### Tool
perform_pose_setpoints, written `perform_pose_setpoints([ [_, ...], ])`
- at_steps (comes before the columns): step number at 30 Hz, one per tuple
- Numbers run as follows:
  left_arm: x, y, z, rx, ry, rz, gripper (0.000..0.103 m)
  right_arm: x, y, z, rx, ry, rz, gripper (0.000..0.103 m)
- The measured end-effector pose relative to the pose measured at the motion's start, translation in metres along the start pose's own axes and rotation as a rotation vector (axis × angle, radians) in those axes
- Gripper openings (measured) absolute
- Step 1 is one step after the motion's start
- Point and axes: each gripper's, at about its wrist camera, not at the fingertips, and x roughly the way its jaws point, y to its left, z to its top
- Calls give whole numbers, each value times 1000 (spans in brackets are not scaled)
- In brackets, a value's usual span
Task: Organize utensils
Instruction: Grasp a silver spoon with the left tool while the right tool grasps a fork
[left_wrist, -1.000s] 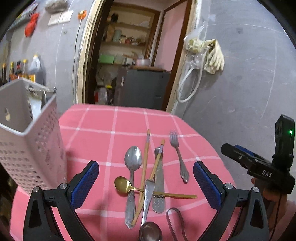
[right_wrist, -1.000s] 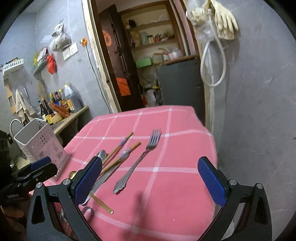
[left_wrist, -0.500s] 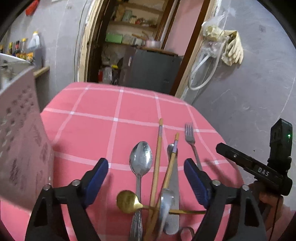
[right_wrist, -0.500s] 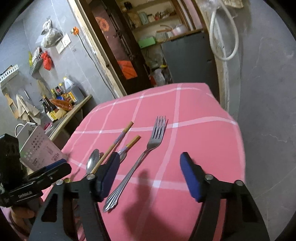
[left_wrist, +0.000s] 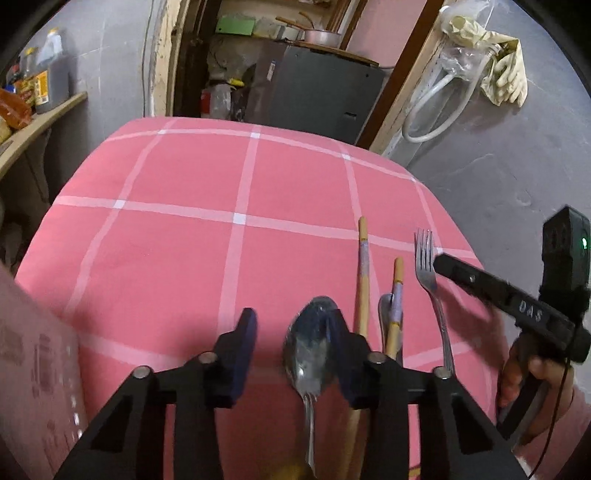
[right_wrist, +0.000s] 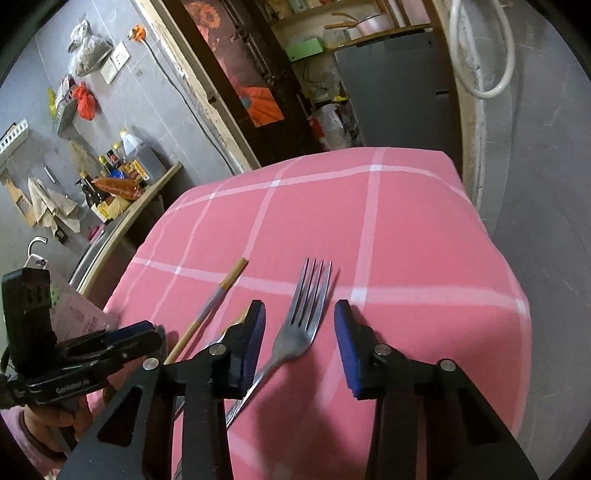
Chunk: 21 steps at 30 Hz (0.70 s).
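Utensils lie on a pink checked tablecloth (left_wrist: 177, 229). My left gripper (left_wrist: 291, 321) hangs low over a steel spoon (left_wrist: 308, 343). The spoon's bowl sits between the closing jaws, close against the right pad, with a gap to the left pad. Right of it lie two wooden chopsticks (left_wrist: 364, 273), a knife tip (left_wrist: 384, 306) and a fork (left_wrist: 428, 266). My right gripper (right_wrist: 300, 310) straddles the fork (right_wrist: 314, 280), its jaws closing with room on both sides. A person's hand holds each gripper.
A pale perforated basket (left_wrist: 33, 373) stands at the left, blurred. The left gripper (right_wrist: 147, 332) sits close beside the right one. A shelf with bottles (right_wrist: 122, 173) runs along the left. A grey wall (right_wrist: 554, 221) flanks the table's right edge.
Both grippers came forward and down onto the utensils while their jaws narrowed from wide open. The spoon and the fork now lie between the fingers, and the basket slid to the left edge.
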Motion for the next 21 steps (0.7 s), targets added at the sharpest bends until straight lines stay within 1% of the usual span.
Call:
perform_pose_setpoints([
  [3, 4, 0, 4, 6, 12, -47, 35, 9, -3, 9, 1, 19, 29, 34],
  [6, 6, -1, 6, 16, 19, -74, 35, 15, -9, 14, 11, 35, 69, 33],
  [7, 7, -1, 6, 20, 24, -87, 35, 16, -13, 14, 13, 39, 74, 30],
  [9, 8, 0, 7, 23, 32, -106, 35, 18, -17, 15, 32, 46, 84, 19],
  [10, 9, -1, 8, 24, 36, -111, 35, 18, -20, 14, 42, 47, 89, 16],
  [12, 10, 0, 10, 22, 49, -119, 28, 18, -21, 15, 54, 46, 102, 13],
  [14, 12, 1, 11, 11, 67, -126, 18, 17, -19, 14, 47, 45, 110, 9],
  [16, 12, 0, 10, 16, 78, -117, 14, 15, -16, 12, 39, 41, 104, 8],
  [18, 11, 0, 11, 12, 89, -128, 10, 8, -14, 11, 36, 29, 97, 4],
  [20, 7, 0, 11, 14, 89, -130, 5, -4, -13, 9, 47, 9, 93, 4],
  [21, 4, -1, 11, 16, 86, -134, 4, -12, -12, 8, 53, -5, 89, 3],
])
